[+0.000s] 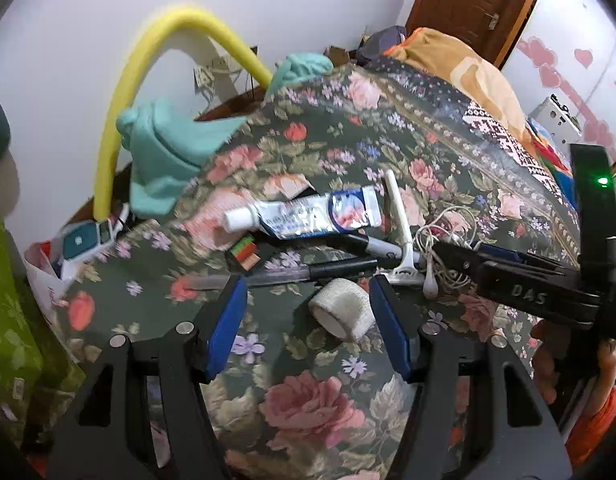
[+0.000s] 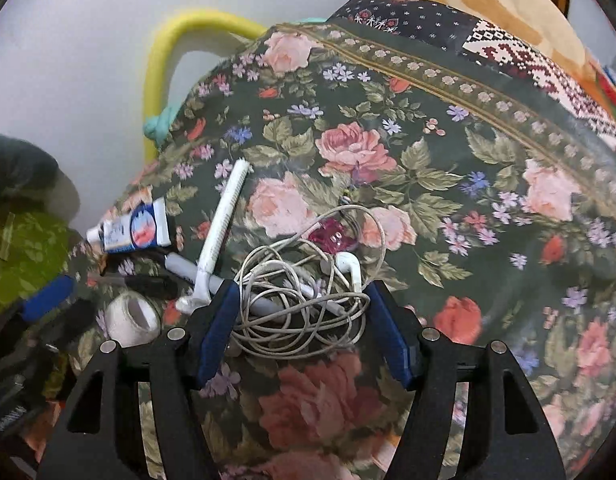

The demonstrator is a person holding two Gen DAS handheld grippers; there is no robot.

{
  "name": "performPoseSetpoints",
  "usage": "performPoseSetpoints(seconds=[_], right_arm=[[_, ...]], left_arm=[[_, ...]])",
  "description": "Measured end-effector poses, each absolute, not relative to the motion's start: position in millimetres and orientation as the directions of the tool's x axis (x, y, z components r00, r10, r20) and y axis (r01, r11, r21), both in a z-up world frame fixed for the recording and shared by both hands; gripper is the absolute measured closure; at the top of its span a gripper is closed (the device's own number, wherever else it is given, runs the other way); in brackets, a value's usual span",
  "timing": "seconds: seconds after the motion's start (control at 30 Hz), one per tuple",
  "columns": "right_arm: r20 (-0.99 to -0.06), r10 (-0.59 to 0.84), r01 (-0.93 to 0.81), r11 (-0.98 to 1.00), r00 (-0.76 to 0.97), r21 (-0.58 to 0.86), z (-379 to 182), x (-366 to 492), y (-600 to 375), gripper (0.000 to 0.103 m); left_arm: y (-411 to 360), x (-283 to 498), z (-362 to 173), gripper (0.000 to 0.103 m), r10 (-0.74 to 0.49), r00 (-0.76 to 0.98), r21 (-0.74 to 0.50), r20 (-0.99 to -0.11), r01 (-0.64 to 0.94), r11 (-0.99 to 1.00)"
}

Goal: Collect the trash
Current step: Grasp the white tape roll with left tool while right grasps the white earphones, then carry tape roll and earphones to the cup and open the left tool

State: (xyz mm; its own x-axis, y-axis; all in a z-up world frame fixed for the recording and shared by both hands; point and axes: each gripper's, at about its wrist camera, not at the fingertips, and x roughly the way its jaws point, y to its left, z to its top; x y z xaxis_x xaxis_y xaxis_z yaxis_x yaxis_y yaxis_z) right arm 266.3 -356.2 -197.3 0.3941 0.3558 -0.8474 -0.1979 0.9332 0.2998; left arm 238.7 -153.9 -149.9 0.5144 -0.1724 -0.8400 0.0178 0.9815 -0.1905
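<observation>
Blue pads line the fingers of both your grippers, and both pairs stand apart with nothing pressed between them. Your left gripper [image 1: 306, 290] is open to about the middle of its range above the floral bedspread [image 1: 308, 400]. The white tape roll [image 1: 342, 310] lies between its fingers, close to the right pad [image 1: 388, 328], but I cannot tell if it touches. A black pen [image 1: 292, 274] lies just beyond the fingertips, and past it you see the toothpaste tube [image 1: 304, 216] and the white razor [image 1: 402, 228].

Your right gripper [image 2: 300, 300] is also half open. The tangle of white earphones [image 2: 304, 300] lies on the bedspread between its fingers. The cable comes very near to both pads [image 2: 218, 328], yet the pads do not squeeze it. A grey marker [image 2: 196, 272] runs under the tangle, and the razor [image 2: 220, 224] rests just to the left of it. In the left wrist view your right gripper [image 1: 452, 250] sits beside the earphones [image 1: 440, 252].
</observation>
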Motion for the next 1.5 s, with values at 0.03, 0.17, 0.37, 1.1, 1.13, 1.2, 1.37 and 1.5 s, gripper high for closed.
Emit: performPoseSetpoints(seconds=[0.03, 0.17, 0.37, 1.1, 1.13, 1.2, 1.37, 1.5], right_arm=[[-0.841, 0.361, -0.194, 0.932, 0.402, 0.307, -197, 266, -358, 0.046], [-0.825, 0.381, -0.178, 0.925, 0.418, 0.337, -194, 264, -368, 0.078], [-0.796, 0.353, -0.191, 0.935, 0.492, 0.298, -170, 252, -383, 0.097], [-0.779, 0.226, -0.071, 0.971, 0.586, 0.228, -120, 192, -453, 0.097], [-0.776, 0.224, -0.074, 0.972, 0.589, 0.225, -116, 189, -452, 0.097], [-0.768, 0.223, -0.085, 0.973, 0.6, 0.217, -106, 184, -447, 0.097], [-0.74, 0.252, -0.131, 0.967, 0.624, 0.219, -83, 170, -430, 0.097], [-0.714, 0.283, -0.18, 0.959, 0.64, 0.219, -66, 159, -409, 0.097]], left_arm=[[-155, 241, -153, 0.04, -0.185, 0.506, -0.203, -0.843, 0.02, 0.979], [-162, 248, -164, 0.041, -0.223, 0.478, -0.235, -0.85, 0.035, 0.971], [-175, 251, -169, 0.051, -0.231, 0.46, -0.219, -0.858, 0.08, 0.972], [-179, 209, -105, 0.063, -0.226, 0.524, -0.173, -0.821, 0.148, 0.974], [-177, 205, -100, 0.063, -0.22, 0.53, -0.167, -0.819, 0.147, 0.975], [-174, 198, -92, 0.063, -0.214, 0.538, -0.162, -0.815, 0.142, 0.976], [-162, 176, -69, 0.063, -0.19, 0.577, -0.144, -0.795, 0.126, 0.982], [-144, 155, -51, 0.063, -0.168, 0.605, -0.133, -0.778, 0.103, 0.986]])
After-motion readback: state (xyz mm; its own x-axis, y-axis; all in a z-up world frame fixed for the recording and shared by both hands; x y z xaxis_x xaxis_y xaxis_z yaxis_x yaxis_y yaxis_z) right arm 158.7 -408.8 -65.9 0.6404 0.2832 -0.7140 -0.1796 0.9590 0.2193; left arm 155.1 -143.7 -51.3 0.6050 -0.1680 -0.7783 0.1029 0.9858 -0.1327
